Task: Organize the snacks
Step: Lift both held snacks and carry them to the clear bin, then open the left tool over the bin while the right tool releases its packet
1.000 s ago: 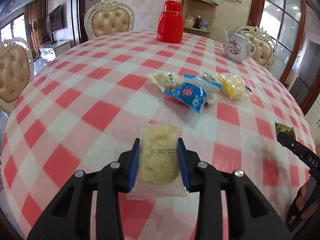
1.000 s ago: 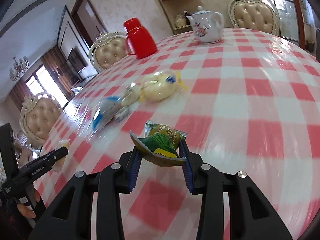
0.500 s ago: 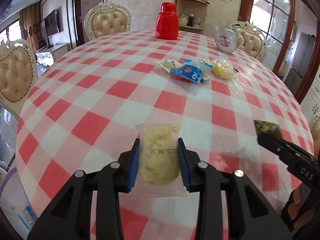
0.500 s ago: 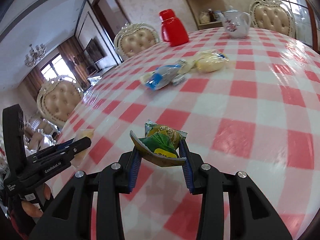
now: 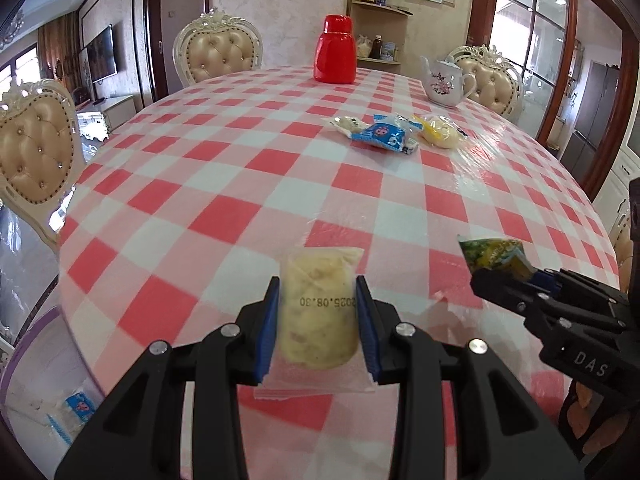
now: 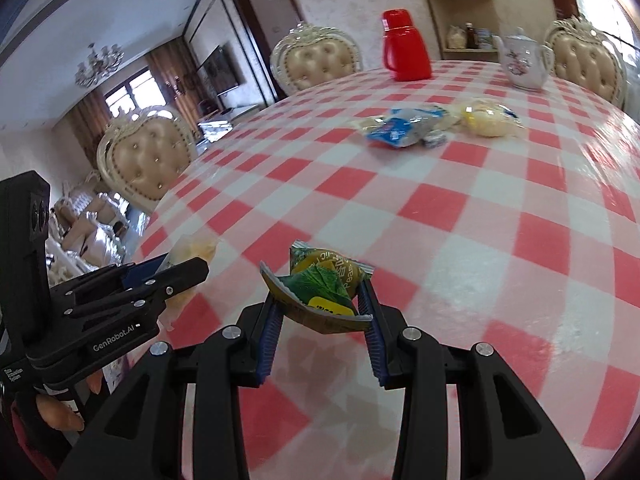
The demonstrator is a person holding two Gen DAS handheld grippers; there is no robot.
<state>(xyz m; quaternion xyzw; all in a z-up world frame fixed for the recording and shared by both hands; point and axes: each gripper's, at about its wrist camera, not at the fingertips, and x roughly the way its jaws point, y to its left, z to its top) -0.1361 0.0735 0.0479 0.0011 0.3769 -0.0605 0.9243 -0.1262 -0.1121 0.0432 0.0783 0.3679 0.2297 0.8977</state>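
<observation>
Pinching a pastry packet [image 5: 318, 316], the left tongs [image 5: 317, 328] hover above a red-checked table [image 5: 224, 184]; right tongs [image 6: 320, 312] clamp a green packet [image 6: 322, 292].

I see a round bench [image 5: 248, 168] under a red-and-white checked cloth with a glossy clear cover. At its far edge stand a red flask [image 5: 335, 49] and, well apart to the right, a white flowered teapot [image 5: 444, 83]. Nearer the middle lies a cluster of snacks: a blue packet [image 5: 380, 133] between a pale packet [image 5: 347, 123] and a yellow packet [image 5: 439, 132], all touching or overlapping.
</observation>
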